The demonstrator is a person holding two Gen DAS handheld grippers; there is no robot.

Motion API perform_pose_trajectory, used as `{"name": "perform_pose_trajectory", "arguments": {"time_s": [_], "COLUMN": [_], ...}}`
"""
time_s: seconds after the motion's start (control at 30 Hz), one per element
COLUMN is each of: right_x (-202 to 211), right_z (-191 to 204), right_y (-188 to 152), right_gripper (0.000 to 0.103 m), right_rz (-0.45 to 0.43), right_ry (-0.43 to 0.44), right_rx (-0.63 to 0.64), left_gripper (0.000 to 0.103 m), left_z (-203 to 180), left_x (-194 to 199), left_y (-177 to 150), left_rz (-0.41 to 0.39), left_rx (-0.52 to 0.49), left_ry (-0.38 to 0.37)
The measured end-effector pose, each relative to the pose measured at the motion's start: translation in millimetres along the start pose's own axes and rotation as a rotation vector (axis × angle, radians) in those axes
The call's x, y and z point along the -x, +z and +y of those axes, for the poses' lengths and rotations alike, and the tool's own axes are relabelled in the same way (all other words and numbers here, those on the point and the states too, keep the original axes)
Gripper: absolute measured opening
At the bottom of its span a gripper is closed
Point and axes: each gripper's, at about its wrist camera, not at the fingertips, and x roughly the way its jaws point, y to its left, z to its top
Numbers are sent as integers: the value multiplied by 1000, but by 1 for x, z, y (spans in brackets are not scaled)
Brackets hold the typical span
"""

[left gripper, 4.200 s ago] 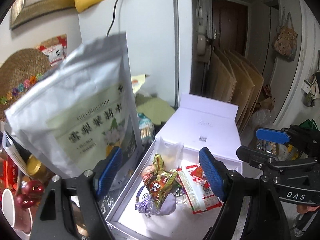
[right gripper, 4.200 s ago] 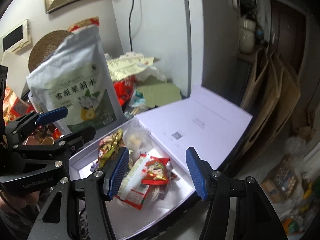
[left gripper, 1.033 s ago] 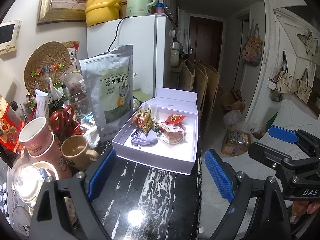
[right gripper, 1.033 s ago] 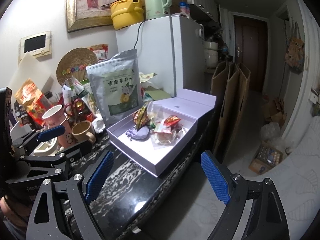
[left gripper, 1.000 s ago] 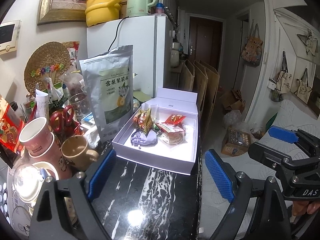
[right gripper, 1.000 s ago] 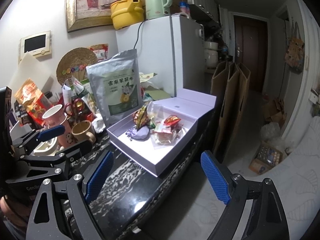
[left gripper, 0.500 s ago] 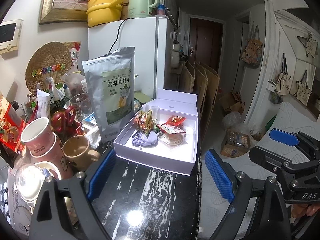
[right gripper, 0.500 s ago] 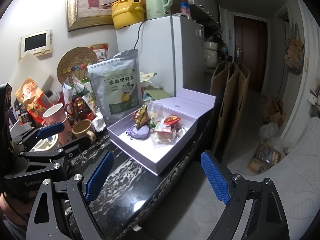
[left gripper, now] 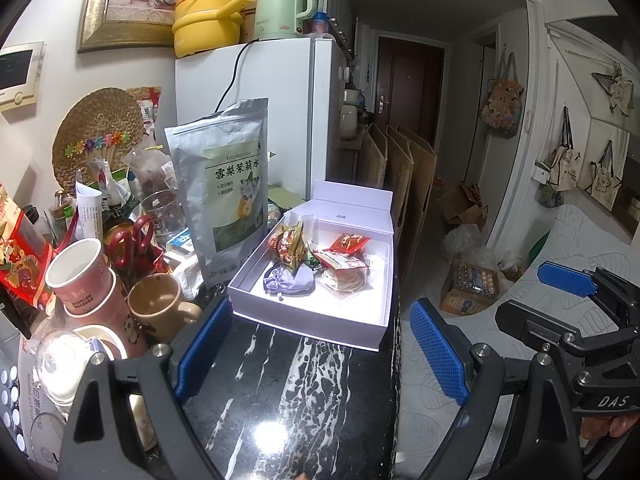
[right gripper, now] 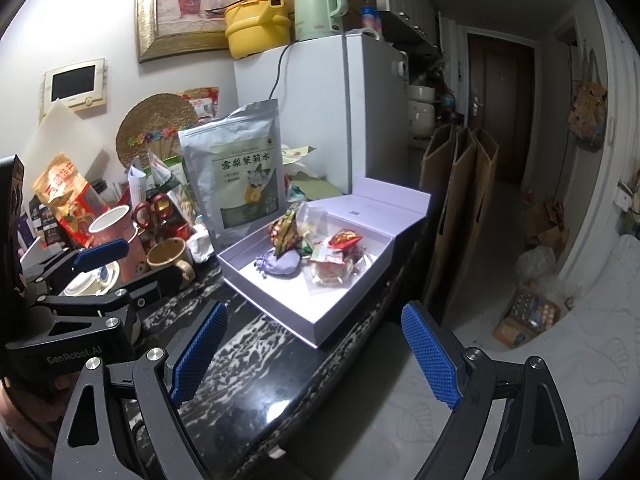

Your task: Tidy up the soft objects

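Note:
An open white box sits on the black marble counter, lid folded back. In it lie a lilac pouch, a gold-red snack bag and red-white snack packets. The box also shows in the right wrist view with the pouch. My left gripper is open and empty, held back from the box's near edge. My right gripper is open and empty, off the counter's right edge.
A tall silver tea pouch stands left of the box. Mugs, paper cups, scissors and clutter crowd the counter's left. A white fridge stands behind. Cardboard sheets lean on the right; floor lies below.
Both grippers have pulled far back from the box since 4.2 s ago; over the last second the views have shifted only slightly. The box's contents have not moved.

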Motion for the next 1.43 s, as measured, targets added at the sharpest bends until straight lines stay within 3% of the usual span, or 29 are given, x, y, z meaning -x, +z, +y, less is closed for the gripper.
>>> {"name": "perform_pose_trajectory", "arguments": {"time_s": [1.0, 1.43], "right_x": [5, 5], "right_z": [-2, -1], "right_y": [-4, -3], "right_gripper": [90, 90], "right_rz": [7, 3], "right_ry": [-19, -31], "right_rx": [-4, -1], "left_gripper": [91, 91], "left_z": [-2, -6], "left_x": [4, 3], "left_y": [-1, -3], "left_rz": [30, 37], "left_rx": [9, -12], "left_ry": [-33, -13]}}
